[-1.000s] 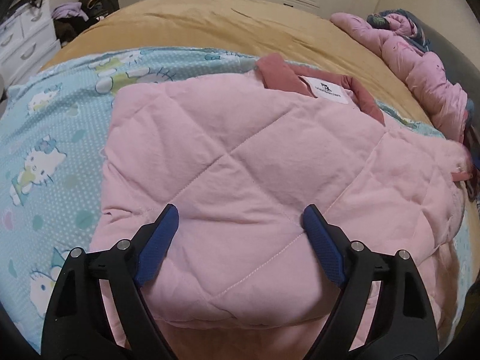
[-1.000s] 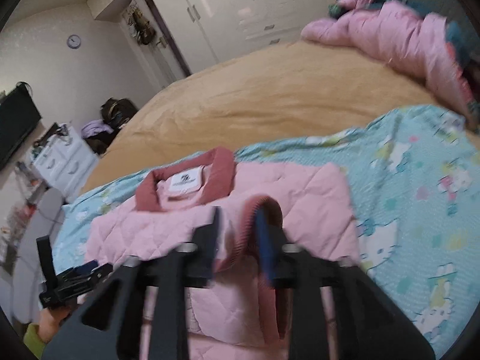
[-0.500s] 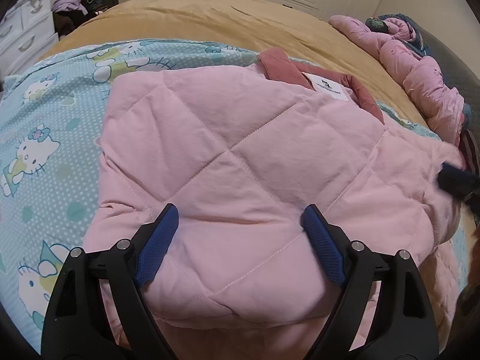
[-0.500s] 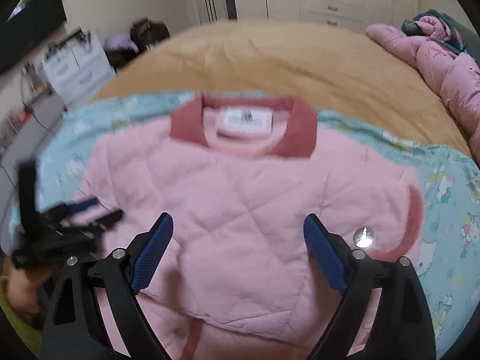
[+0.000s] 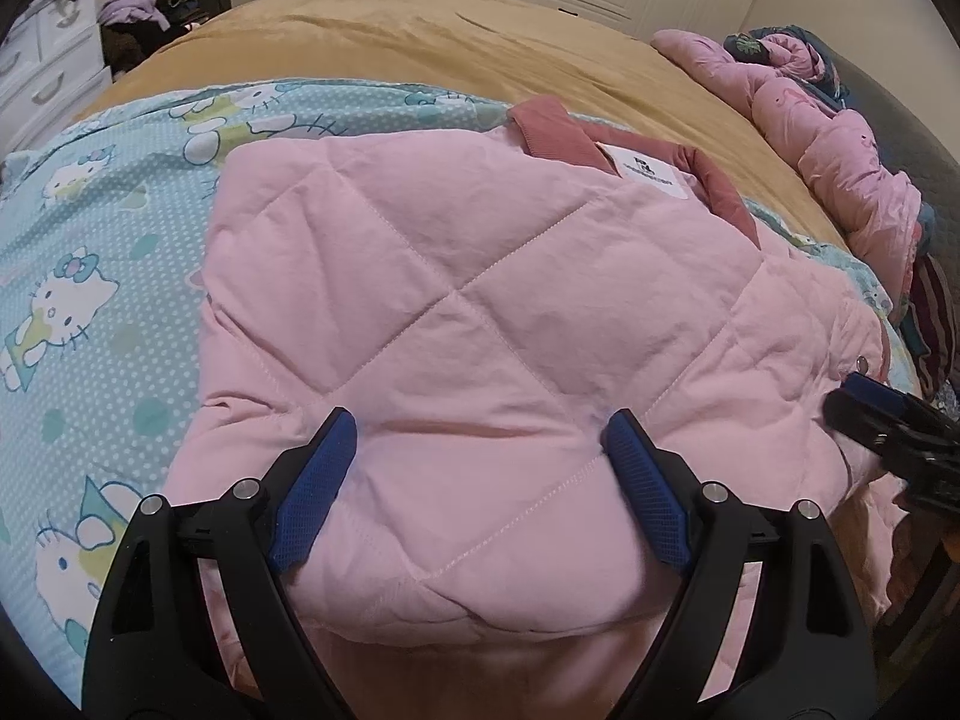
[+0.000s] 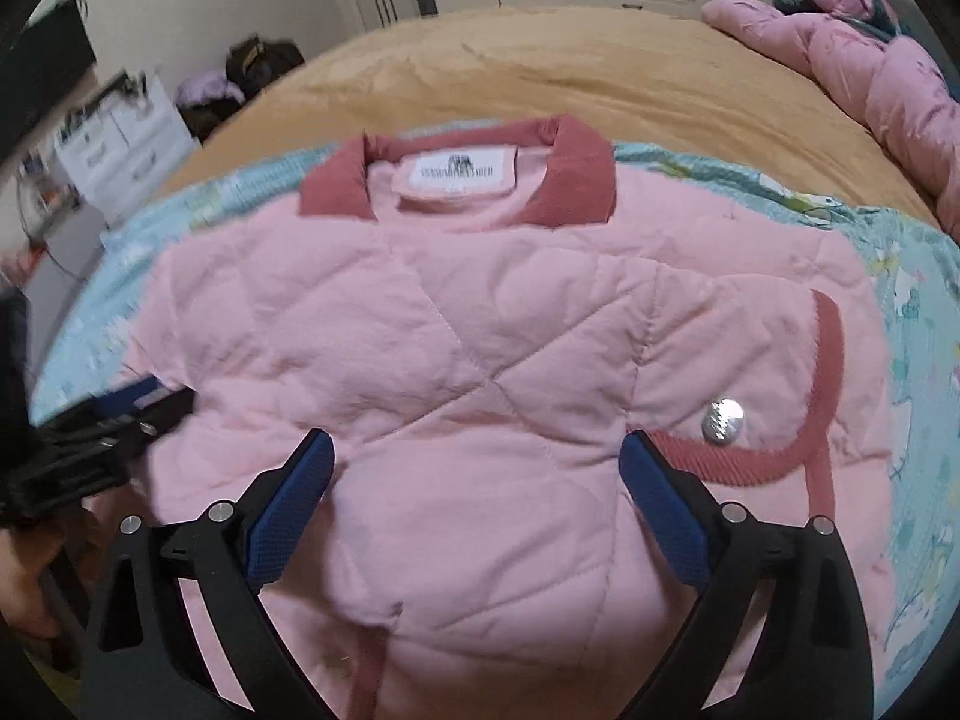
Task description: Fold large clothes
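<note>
Now both sleeves lie folded onto the pink jacket (image 6: pixel 480 360). Left gripper (image 5: pixel 480 438) hovers released; right gripper (image 6: pixel 477 459), jaws just opened, holds nothing. Next, grasp the near hem evenly and fold it toward the collar (image 6: pixel 576 174).

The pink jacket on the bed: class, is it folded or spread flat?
Partly folded. The jacket has its sleeve cuff laid across the front, the sides are turned in, and the collar still lies open at the top.

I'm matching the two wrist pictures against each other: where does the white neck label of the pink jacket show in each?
Left wrist: white neck label, upper right of centre, inside the dark pink collar.
Right wrist: white neck label, upper centre, slightly blurred.
Shared landmark: the collar around it.
</note>
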`<state>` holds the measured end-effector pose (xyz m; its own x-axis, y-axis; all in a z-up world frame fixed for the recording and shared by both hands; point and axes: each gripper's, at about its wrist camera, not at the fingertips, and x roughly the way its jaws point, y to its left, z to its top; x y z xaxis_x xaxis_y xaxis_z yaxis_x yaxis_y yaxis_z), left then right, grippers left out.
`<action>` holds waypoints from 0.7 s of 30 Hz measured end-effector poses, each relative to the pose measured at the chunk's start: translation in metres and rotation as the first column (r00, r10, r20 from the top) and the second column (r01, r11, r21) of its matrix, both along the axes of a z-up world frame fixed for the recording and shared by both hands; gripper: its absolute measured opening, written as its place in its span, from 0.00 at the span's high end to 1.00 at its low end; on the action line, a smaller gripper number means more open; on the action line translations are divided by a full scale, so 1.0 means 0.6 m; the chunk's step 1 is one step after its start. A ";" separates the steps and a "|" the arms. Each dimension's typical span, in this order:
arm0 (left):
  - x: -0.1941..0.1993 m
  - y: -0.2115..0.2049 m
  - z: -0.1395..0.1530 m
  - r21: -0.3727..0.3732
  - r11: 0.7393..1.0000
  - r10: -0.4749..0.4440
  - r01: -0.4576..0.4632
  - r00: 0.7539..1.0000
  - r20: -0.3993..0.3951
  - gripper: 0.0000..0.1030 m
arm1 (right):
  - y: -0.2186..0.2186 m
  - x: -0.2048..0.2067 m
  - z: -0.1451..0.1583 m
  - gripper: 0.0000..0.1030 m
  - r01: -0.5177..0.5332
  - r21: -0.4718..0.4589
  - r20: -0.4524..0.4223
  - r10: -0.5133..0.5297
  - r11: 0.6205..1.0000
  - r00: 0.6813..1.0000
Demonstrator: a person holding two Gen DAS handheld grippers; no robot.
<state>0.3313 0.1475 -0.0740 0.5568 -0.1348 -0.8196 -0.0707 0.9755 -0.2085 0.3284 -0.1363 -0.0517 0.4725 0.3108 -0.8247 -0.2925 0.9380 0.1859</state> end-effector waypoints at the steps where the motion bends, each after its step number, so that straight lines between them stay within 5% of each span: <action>1: -0.001 0.000 0.001 -0.003 1.000 0.001 -0.001 1.000 -0.001 0.24 | -0.003 -0.004 0.005 0.04 -0.001 0.013 0.002 0.001 1.000 1.000; 6: -0.012 -0.003 0.014 -0.038 0.999 0.004 -0.004 1.000 0.001 0.09 | -0.016 -0.023 0.025 0.04 -0.016 0.056 0.021 0.015 0.998 1.000; 21: -0.061 -0.007 0.064 -0.060 0.997 0.038 -0.038 0.999 0.004 0.09 | -0.047 -0.062 0.076 0.04 0.007 0.110 0.060 -0.014 0.994 0.998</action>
<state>0.2950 0.1435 -0.0359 0.5664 -0.1619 -0.8081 -0.1066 0.9579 -0.2666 0.2912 -0.1644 -0.0061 0.5243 0.3926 -0.7557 -0.2968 0.9160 0.2699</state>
